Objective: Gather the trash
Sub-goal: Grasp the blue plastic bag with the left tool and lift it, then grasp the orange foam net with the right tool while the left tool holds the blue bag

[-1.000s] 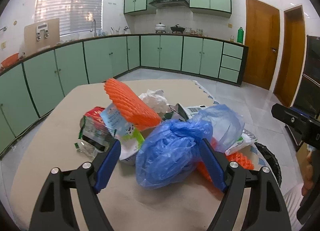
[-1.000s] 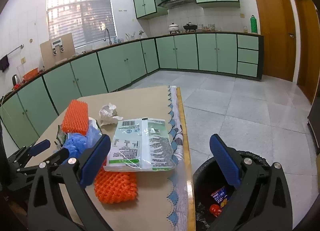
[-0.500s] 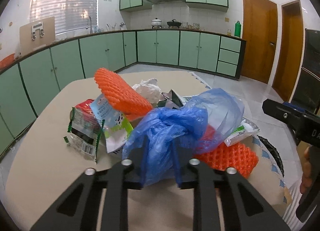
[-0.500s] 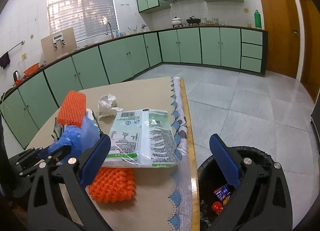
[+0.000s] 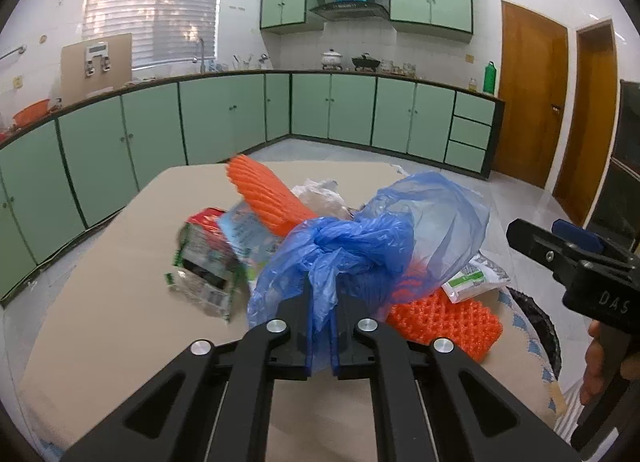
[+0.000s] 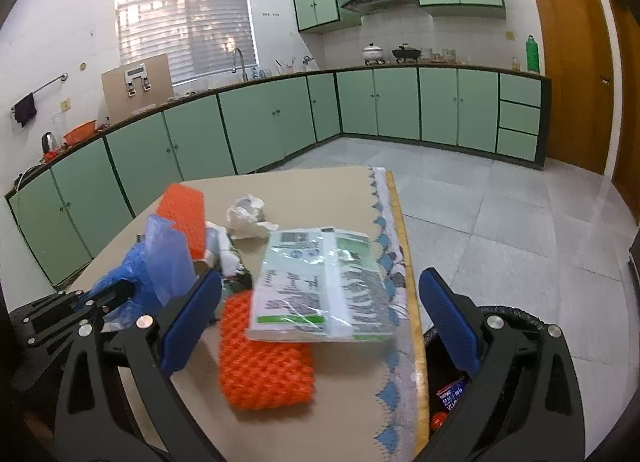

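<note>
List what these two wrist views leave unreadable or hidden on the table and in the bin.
- Bin contents, right wrist view: mostly hidden behind the right gripper finger and table edge.
- Snack wrappers, left wrist view: print blurred.
- Orange foam net, left wrist view: partly covered by the blue plastic bag, on which the left gripper is closing.

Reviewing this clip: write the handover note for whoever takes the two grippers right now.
Left gripper: jaws closing on the blue plastic bag, film pinched between them.
Right gripper: open, empty, over the table edge.
On the table: two orange foam nets, printed pouch, crumpled tissue, snack wrappers.
Bin sits beside the table, some trash inside.
Left to do: drop the bag in, then the rest.
</note>
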`<move>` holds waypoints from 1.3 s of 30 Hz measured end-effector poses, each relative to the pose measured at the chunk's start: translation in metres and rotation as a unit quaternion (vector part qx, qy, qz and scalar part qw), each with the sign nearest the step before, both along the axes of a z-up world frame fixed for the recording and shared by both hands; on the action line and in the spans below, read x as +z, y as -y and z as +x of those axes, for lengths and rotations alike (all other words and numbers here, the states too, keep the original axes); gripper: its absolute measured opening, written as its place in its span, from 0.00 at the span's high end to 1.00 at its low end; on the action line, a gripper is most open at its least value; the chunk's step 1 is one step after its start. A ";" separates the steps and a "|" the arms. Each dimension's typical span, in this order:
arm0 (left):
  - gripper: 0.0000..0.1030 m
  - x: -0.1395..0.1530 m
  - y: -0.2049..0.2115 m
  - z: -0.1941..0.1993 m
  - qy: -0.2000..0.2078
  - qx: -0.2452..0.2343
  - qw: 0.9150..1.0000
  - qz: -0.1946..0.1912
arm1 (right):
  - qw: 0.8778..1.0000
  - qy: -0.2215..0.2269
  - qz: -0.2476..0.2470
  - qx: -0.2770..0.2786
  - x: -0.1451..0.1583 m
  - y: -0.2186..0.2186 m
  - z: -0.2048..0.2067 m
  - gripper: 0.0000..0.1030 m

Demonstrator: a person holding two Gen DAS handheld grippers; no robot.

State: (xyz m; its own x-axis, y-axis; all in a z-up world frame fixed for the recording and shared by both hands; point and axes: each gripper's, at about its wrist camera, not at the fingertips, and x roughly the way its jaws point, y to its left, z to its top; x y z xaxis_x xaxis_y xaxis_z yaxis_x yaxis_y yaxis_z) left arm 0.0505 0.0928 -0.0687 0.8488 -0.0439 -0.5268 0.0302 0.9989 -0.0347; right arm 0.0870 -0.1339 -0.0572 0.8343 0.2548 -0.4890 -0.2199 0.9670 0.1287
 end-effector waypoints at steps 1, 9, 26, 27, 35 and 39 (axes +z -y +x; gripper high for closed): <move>0.94 0.004 -0.005 -0.005 0.005 0.006 1.000 -0.001 | 1.000 0.003 0.000 0.003 0.002 -0.003 -0.002 0.07; 0.94 0.014 -0.050 -0.015 0.012 0.068 0.998 0.006 | 0.999 0.015 0.005 0.029 0.011 -0.041 -0.005 0.07; 0.94 -0.002 -0.134 0.008 0.001 0.173 0.985 0.004 | 0.996 0.008 -0.017 0.092 -0.004 -0.158 0.040 0.20; 0.94 -0.004 -0.136 0.010 -0.001 0.175 0.985 0.003 | 0.995 0.009 -0.023 0.093 -0.005 -0.163 0.043 0.20; 0.94 -0.016 -0.152 0.018 -0.012 0.187 0.982 0.000 | 0.994 -0.002 -0.042 0.098 -0.013 -0.181 0.064 0.27; 0.94 -0.020 -0.155 0.021 -0.018 0.195 0.981 -0.002 | 0.993 -0.017 -0.048 0.104 -0.021 -0.185 0.071 0.38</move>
